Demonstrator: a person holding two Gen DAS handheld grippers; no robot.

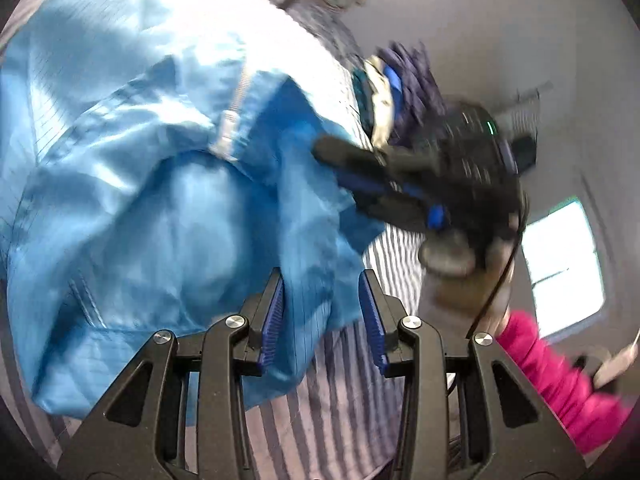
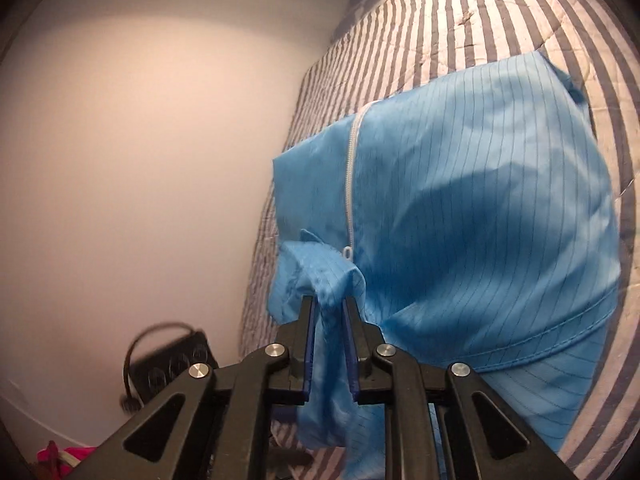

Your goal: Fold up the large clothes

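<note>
A large light-blue zip-front garment (image 1: 132, 208) with thin dark pinstripes lies on a striped bed cover (image 1: 332, 408). My left gripper (image 1: 322, 280) has a fold of its edge between its blue pads, which stand well apart. My right gripper (image 2: 329, 304) is shut on a bunched edge of the same garment (image 2: 480, 232) near the lower end of the white zipper (image 2: 352, 168). In the left wrist view the right gripper (image 1: 320, 146) reaches into the cloth from the right, blurred by motion.
The grey-and-white striped bed cover (image 2: 460, 20) runs beside a plain pale wall (image 2: 140, 160). A black power strip with a cable (image 2: 172, 364) lies below. A pink sleeve (image 1: 556, 376), a pile of clothes (image 1: 404, 80) and a bright window (image 1: 560, 264) show at the right.
</note>
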